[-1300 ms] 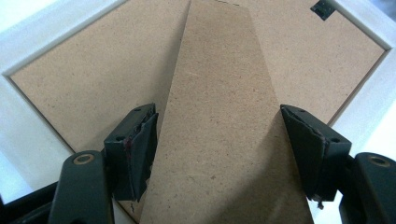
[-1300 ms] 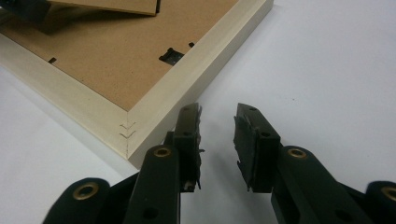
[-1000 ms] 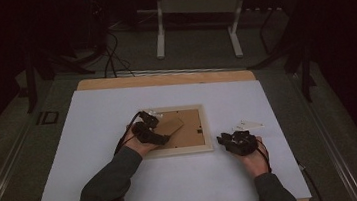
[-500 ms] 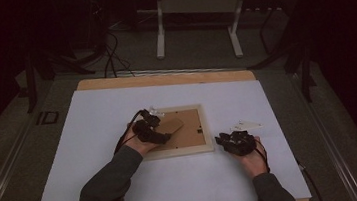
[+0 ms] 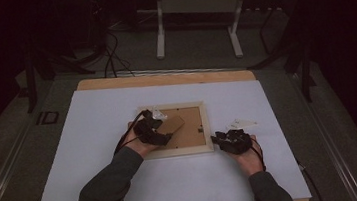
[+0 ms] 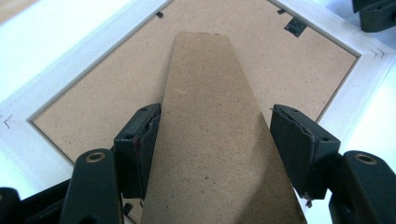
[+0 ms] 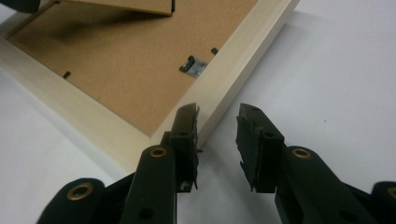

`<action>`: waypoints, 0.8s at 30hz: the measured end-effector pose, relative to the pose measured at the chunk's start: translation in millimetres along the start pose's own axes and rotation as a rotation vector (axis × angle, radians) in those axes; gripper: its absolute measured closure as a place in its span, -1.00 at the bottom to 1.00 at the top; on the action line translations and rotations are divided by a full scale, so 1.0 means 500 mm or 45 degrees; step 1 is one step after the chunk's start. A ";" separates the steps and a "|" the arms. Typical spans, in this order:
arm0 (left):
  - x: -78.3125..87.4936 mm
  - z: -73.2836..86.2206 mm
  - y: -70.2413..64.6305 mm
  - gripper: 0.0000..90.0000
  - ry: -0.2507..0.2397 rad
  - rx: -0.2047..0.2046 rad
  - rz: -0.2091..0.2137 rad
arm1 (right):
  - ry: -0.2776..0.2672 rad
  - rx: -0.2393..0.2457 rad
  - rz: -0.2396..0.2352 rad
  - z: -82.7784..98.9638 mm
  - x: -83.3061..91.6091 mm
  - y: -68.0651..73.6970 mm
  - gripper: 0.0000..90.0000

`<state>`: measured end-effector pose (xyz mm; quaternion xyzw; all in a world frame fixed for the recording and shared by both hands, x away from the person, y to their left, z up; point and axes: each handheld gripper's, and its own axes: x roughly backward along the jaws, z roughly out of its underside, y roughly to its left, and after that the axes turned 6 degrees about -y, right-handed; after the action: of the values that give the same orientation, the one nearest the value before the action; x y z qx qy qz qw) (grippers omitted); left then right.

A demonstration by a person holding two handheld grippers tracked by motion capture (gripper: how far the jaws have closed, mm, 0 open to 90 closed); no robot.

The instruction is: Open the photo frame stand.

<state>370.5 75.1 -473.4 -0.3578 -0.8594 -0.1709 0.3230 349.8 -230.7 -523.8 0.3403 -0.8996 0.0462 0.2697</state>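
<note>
Inspector A: Dark room, a metal stand on the floor behind; white sheet over a wooden table [image 5: 164, 79]. A pale wooden picture frame [image 5: 177, 152] lies face down at the middle of the sheet, brown backing board upward.

Inspector B: Left gripper [image 6: 215, 140]?

Inspector A: It straddles the fold-out stand leg [image 6: 210, 116] of the backing. One pad touches the leg's edge, the other stands clear, so nothing is clamped; I judge the jaws loose around it. The leg is lifted off the board, likely to be swung up or folded flat.

Inspector B: Right gripper [image 7: 217, 135]?

Inspector A: At the frame's near right corner, jaws apart and just now widening, with one tip at the wooden edge. Nothing is between them. I judge it steadies the frame.

Inspector B: Markings?

Inspector A: None legible. A small metal hanger [image 7: 194, 65] sits on the backing; a white scrap [image 5: 241, 123] lies near the right hand.
</note>
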 end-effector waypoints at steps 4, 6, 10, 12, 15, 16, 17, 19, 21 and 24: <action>0.005 -0.001 -0.006 -0.18 -0.017 -0.016 -0.012 | -0.030 -0.038 -0.023 -0.010 -0.001 -0.006 0.42; 0.007 0.001 -0.007 -0.18 -0.022 -0.022 -0.016 | -0.043 -0.062 -0.038 -0.016 -0.003 -0.010 0.39; 0.010 0.005 -0.009 -0.18 -0.031 -0.027 -0.025 | -0.043 -0.092 -0.042 -0.025 -0.012 -0.016 0.33; 0.011 0.007 -0.010 -0.18 -0.038 -0.029 -0.029 | -0.042 -0.098 -0.045 -0.031 -0.016 -0.019 0.30; 0.013 0.009 -0.012 -0.18 -0.046 -0.030 -0.032 | -0.043 -0.106 -0.042 -0.037 -0.020 -0.021 0.27; 0.015 0.011 -0.013 -0.18 -0.049 -0.036 -0.037 | -0.043 -0.123 -0.053 -0.045 -0.025 -0.023 0.22; 0.015 0.011 -0.013 -0.18 -0.049 -0.036 -0.037 | -0.040 -0.128 -0.055 -0.048 -0.028 -0.024 0.21; 0.016 0.012 -0.016 -0.18 -0.055 -0.043 -0.043 | -0.035 -0.133 -0.059 -0.052 -0.031 -0.025 0.20; 0.018 0.012 -0.018 -0.18 -0.059 -0.051 -0.050 | -0.028 -0.147 -0.063 -0.061 -0.045 -0.028 0.15; 0.021 0.013 -0.022 -0.18 -0.068 -0.065 -0.059 | -0.024 -0.170 -0.080 -0.071 -0.059 -0.028 0.12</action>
<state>354.0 76.2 -471.5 -0.3503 -0.8710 -0.1908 0.2867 393.2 -214.8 -510.3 0.3500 -0.8921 -0.0255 0.2847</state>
